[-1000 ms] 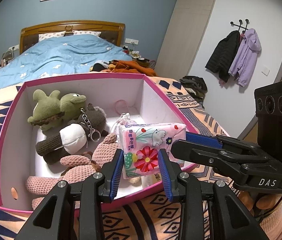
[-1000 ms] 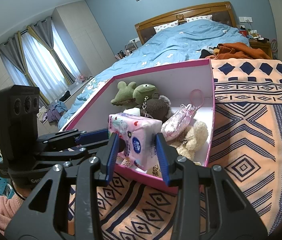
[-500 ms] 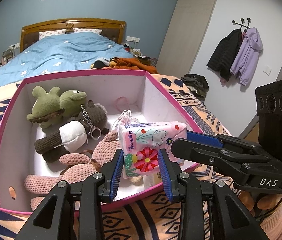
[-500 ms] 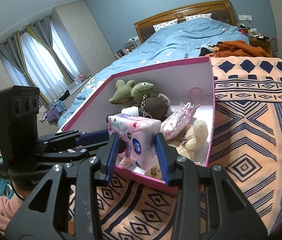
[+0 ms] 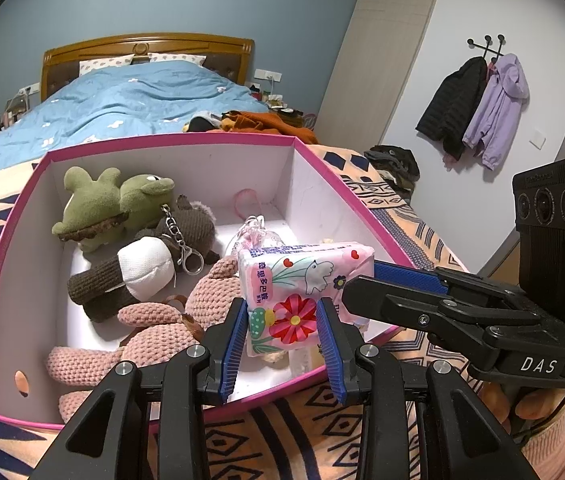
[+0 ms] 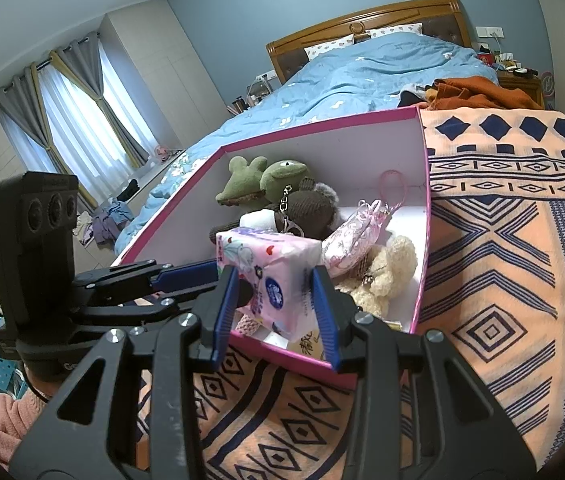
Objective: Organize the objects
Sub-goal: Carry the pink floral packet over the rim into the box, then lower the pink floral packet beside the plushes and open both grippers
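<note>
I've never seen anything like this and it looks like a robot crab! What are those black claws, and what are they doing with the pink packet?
No robot here: a person holds a handheld tool in each hand, and each has a two-finger claw and a small camera looking along it. One picture comes from the left claw, the other from the right claw, so each also sees the other.

Both claws pinch the same tissue packet, one at each end, holding it over a pink box. The box sits on a patterned blanket on a bed. Inside lie soft toys: a green frog, a pink knitted bear and a cream teddy.
</note>
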`<state>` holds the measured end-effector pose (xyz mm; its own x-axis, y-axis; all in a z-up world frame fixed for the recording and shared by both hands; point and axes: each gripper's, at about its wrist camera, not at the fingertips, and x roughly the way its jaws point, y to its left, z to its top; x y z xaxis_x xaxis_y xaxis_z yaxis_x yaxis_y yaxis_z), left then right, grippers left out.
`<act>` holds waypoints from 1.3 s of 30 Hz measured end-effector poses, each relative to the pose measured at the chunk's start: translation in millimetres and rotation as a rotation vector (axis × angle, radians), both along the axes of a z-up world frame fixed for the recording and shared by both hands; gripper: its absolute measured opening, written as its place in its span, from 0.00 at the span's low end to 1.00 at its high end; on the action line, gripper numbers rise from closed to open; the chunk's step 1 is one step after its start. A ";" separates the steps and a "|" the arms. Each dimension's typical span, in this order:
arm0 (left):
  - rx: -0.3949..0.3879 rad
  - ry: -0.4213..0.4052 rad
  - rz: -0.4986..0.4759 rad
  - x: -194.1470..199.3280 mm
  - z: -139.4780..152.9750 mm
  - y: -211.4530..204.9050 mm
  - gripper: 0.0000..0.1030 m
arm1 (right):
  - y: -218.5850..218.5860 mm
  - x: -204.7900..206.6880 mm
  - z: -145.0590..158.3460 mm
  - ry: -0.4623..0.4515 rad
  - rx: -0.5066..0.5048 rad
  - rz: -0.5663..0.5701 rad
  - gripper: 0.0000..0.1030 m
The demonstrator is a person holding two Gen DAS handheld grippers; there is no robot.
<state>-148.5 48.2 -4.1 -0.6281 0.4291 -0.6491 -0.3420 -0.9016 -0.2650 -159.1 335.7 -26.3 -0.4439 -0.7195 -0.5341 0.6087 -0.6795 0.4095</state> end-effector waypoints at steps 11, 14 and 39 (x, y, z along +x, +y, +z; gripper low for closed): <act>-0.003 -0.013 -0.001 -1.5 -4.6 -0.1 0.34 | -1.1 -0.4 0.8 0.001 0.010 -0.003 0.39; -0.006 -0.012 -0.001 -2.0 -6.3 -0.2 0.34 | -2.7 -1.8 0.1 0.003 0.017 -0.004 0.39; 0.000 -0.053 -0.004 -15.0 -15.8 -2.1 0.34 | -22.1 -17.9 -2.1 0.018 0.191 -0.034 0.36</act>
